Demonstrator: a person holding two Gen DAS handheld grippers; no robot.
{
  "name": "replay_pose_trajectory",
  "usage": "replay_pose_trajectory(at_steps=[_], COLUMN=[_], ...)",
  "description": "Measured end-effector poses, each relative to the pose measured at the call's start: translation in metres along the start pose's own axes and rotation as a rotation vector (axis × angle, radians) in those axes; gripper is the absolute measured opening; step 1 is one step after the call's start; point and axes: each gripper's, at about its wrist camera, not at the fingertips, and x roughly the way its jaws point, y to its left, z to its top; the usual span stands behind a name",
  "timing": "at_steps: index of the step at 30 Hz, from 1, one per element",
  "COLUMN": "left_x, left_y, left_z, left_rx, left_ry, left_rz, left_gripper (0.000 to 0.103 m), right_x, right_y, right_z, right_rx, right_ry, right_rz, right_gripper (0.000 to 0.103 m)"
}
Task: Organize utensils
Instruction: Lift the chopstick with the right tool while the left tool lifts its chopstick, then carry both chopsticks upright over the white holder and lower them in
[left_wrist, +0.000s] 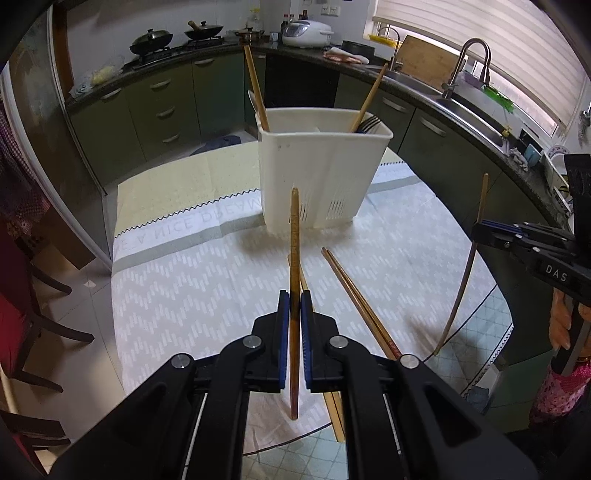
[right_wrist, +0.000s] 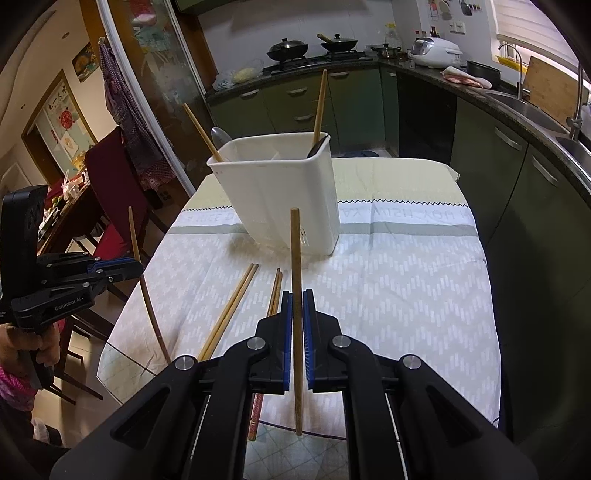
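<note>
Left wrist view: my left tool (left_wrist: 294, 295) clamps slim wooden chopstick (left_wrist: 294, 236); my right tool (right_wrist: 297, 295) clamps another (right_wrist: 295, 251). White slotted plastic holder (left_wrist: 317, 177) on patterned tabletop (left_wrist: 207, 280).

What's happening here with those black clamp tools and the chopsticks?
A person is sorting chopsticks into the white plastic utensil caddy. The left gripper is shut on a dark wooden chopstick, the right gripper on a lighter wooden chopstick. Four loose chopsticks lie on the patterned tablecloth.
</note>
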Motion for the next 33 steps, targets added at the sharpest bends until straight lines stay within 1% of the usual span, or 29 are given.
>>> replay_pose_trajectory(at_steps=[12,20,25,28,33], left_x=[-0.019,-0.038,-0.061,-0.077,-0.095], left_y=[-0.004,-0.012,-0.019,-0.024,-0.026], left_z=[0.010,0.033,0.060,0.083,0.120], left_rx=[0.011,0.029,0.047,0.057,0.049], left_ry=[-0.047,-0.105,-0.166,-0.207,-0.259], left_rz=[-0.010,-0.013,-0.025,-0.036,-0.050], left_gripper=[0.006,0.006,0.006,0.006,0.006], right_x=[-0.027,-0.044,-0.055,-0.064,-0.084], right_y=[0.005,0.011,0.020,0.025,0.035], right_z=[0.014,0.034,0.049,0.059,0.088], right_rx=[-0.019,-0.044,-0.075,-0.090,-0.108], right_ry=[-0.062,-0.105,-0.120,-0.135,-0.174], right_rz=[0.005,-0.004,-0.005,-0.005,0.002], right_gripper=[0.007,0.007,0.007,0.007,0.007])
